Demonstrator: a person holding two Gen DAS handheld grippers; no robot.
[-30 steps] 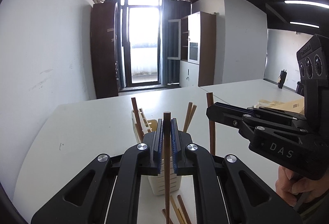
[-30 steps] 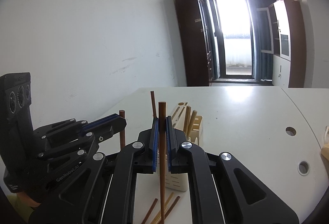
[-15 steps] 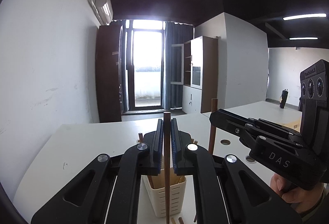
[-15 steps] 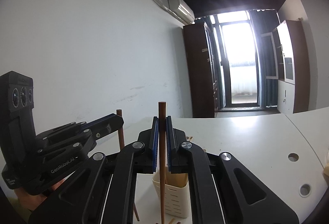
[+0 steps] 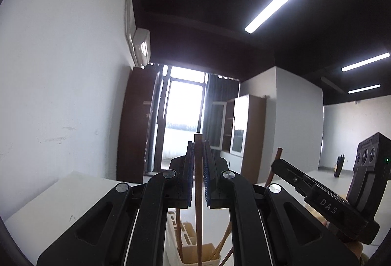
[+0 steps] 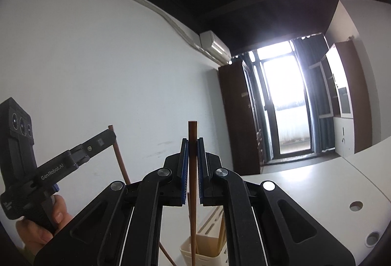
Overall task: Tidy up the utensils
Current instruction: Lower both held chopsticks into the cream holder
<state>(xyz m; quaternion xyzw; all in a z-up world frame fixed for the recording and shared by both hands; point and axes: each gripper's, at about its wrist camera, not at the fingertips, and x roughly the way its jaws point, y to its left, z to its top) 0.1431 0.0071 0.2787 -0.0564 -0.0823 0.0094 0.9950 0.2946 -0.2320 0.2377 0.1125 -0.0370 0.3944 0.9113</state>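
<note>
Both wrist views have tipped upward since a second ago: more ceiling now, the white table (image 6: 317, 182) slid low, and the loose chopsticks that lay by the holder's foot have dropped out of view. My left gripper (image 5: 198, 151) is clamped on a dark brown chopstick (image 5: 198, 192), held upright between the blue pads, its lower end reaching down over the cream utensil holder (image 5: 193, 258) at the bottom edge. My right gripper (image 6: 192, 146) is likewise clamped on a second brown chopstick (image 6: 192, 168), vertical, its lower end over the holder's open top; whether either tip touches inside I cannot tell. Several lighter sticks already lean in the holder's compartments. From the right view the left gripper sits off to the side with a hand (image 6: 36, 229) on its handle, its stick slightly tilted.
</note>
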